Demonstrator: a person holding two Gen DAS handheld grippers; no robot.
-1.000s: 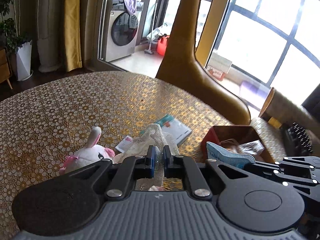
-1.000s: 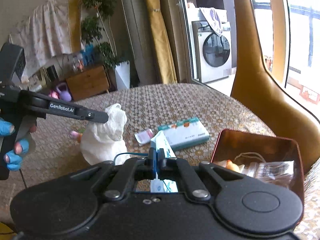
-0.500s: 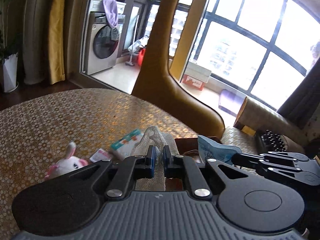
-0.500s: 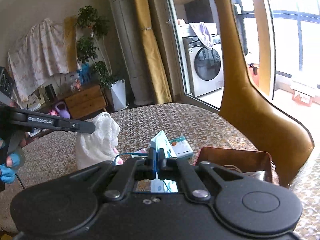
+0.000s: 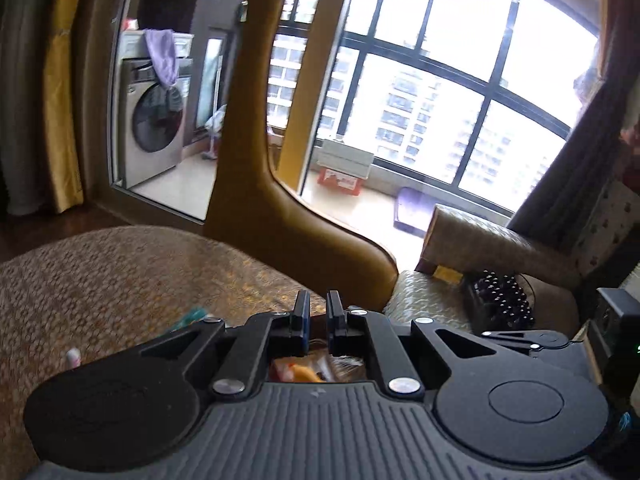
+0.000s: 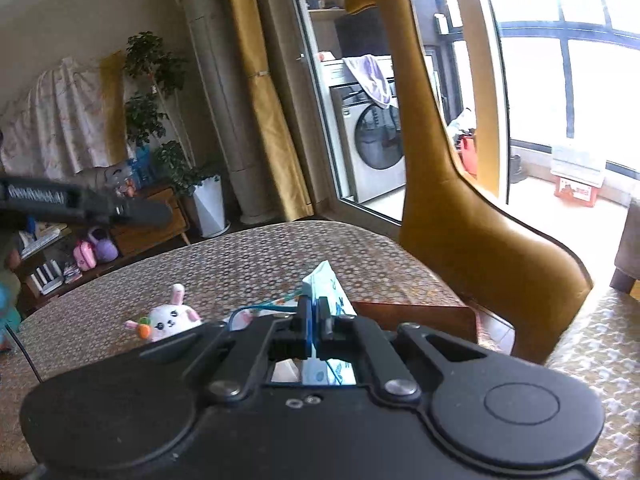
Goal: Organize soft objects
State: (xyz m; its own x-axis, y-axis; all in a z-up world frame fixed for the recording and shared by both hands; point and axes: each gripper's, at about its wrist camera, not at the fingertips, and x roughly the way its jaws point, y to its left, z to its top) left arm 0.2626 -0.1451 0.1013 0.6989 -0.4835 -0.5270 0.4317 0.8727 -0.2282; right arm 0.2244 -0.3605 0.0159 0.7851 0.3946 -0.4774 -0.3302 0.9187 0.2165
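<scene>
Between your right gripper (image 6: 314,312) fingers, low centre of the right wrist view: one face mask (image 6: 326,286), white with blue print, pinched on edge. Its long axis runs upright, peak toward frame top; one blue ear loop (image 6: 256,306) trails left. Mask sits over the near rim of one brown tray (image 6: 420,314).

Your left gripper (image 5: 318,316), low centre of its own view: fingers nearly together, narrow gap, nothing showing between them. Blurred orange and clear-wrapped items (image 5: 316,368) lie below.

Farther, lower left of the right view: one white plush bunny (image 6: 168,318), ears up, face toward you, on the patterned table (image 6: 260,252). One tan giraffe figure (image 6: 460,220) stands beyond the tray. One washing machine (image 6: 368,136) behind glass.
</scene>
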